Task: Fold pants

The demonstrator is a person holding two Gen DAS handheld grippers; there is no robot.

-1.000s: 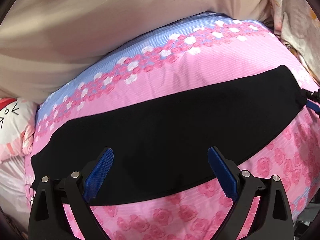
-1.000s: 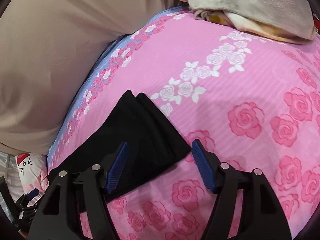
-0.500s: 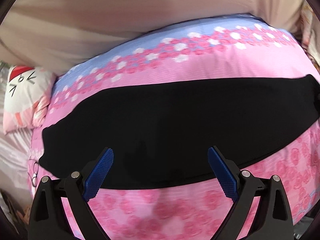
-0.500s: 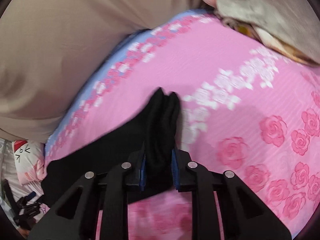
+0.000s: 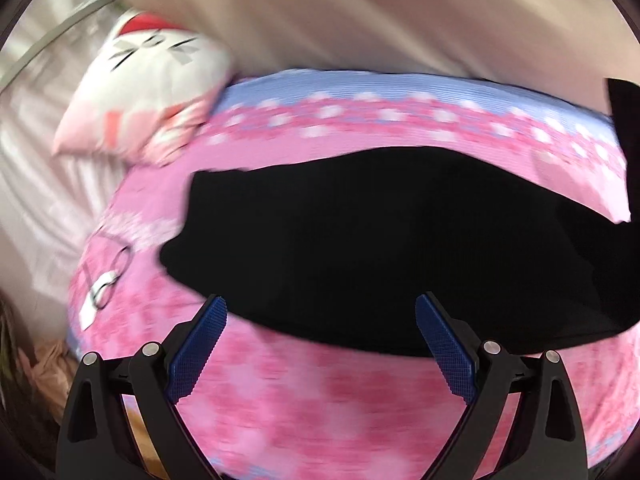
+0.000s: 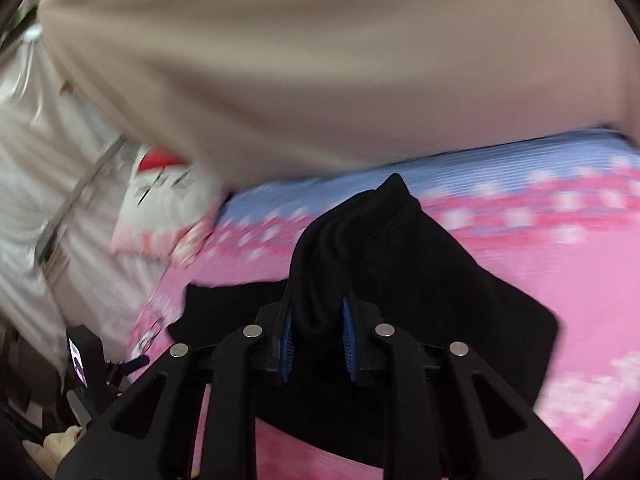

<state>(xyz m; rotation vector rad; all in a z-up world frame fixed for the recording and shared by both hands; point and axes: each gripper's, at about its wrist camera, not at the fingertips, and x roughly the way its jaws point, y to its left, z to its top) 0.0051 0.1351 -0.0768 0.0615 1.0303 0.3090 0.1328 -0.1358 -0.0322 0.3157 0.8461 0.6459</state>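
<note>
Fingers [image 6: 347, 334] of your right gripper [image 6: 316, 336] are clamped nearly together on a bunched end of the black pants [image 6: 400, 264]; the cloth rises in a peak just beyond the blue pads and drapes down on both sides of them onto the bed [image 6: 580, 272]. Your left gripper [image 5: 320, 344] holds nothing: its fingers [image 5: 200, 340] stand wide apart, and only pink bedding shows in the gap between them. The pants [image 5: 380, 240] lie as a long dark band just ahead of those fingertips, running across the pink rose-print sheet, with the far right end lifted up off the bed at the picture's edge. Beyond the left finger and off to its left, a white cartoon-cat pillow [image 5: 152, 80] rests at the bed's corner, and a pair of glasses [image 5: 108, 276] lies on the sheet nearer that finger. Beige fabric [image 6: 320, 60] fills the background ahead of both grippers. Both views are blurred.
</note>
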